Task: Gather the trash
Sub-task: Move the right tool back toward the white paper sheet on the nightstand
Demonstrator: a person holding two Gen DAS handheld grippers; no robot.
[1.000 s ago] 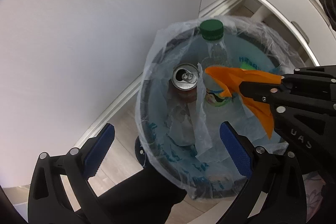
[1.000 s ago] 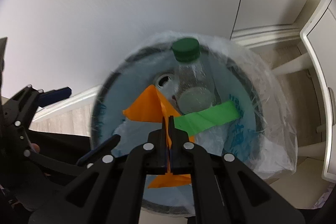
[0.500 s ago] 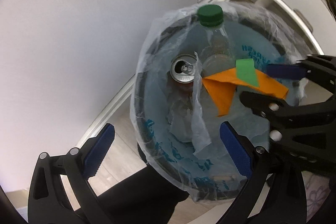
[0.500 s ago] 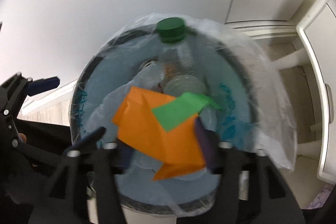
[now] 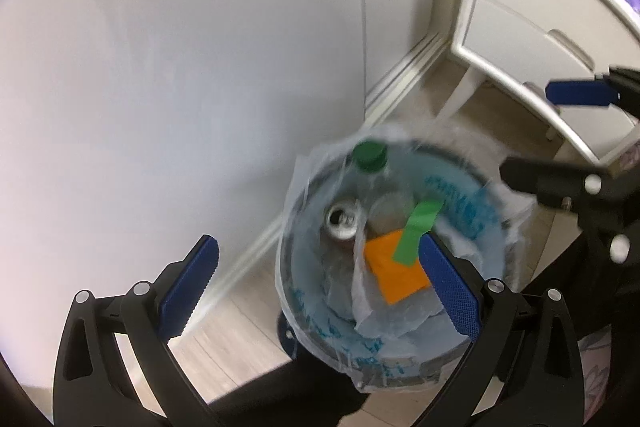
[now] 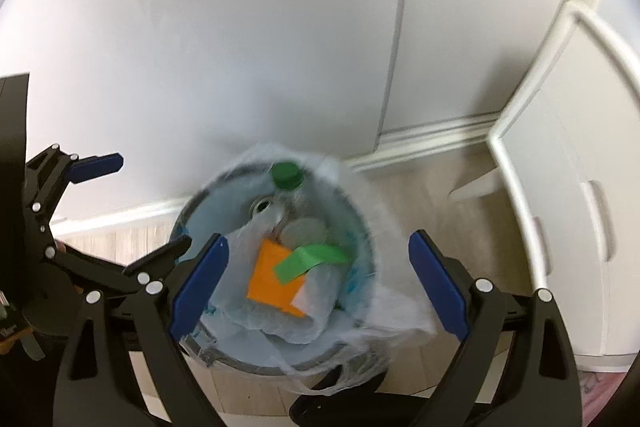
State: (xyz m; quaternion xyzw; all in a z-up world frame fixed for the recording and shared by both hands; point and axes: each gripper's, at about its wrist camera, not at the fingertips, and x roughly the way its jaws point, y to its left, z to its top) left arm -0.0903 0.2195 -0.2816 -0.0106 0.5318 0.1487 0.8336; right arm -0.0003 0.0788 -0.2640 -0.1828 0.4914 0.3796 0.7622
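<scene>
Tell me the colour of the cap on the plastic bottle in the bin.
Green; the bottle cap shows best in the right wrist view.

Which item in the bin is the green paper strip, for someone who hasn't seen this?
Find the round lined bin by the white wall. On top of its contents lies an orange sheet; the green strip lies across its corner. It is the only flat green piece: the other green is a round bottle cap.

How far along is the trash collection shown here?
Done: orange paper, green strip, can and bottle lie in the lined bin. In hand: nothing; the right gripper is opening, empty, left gripper open. No other trash in view.
</scene>
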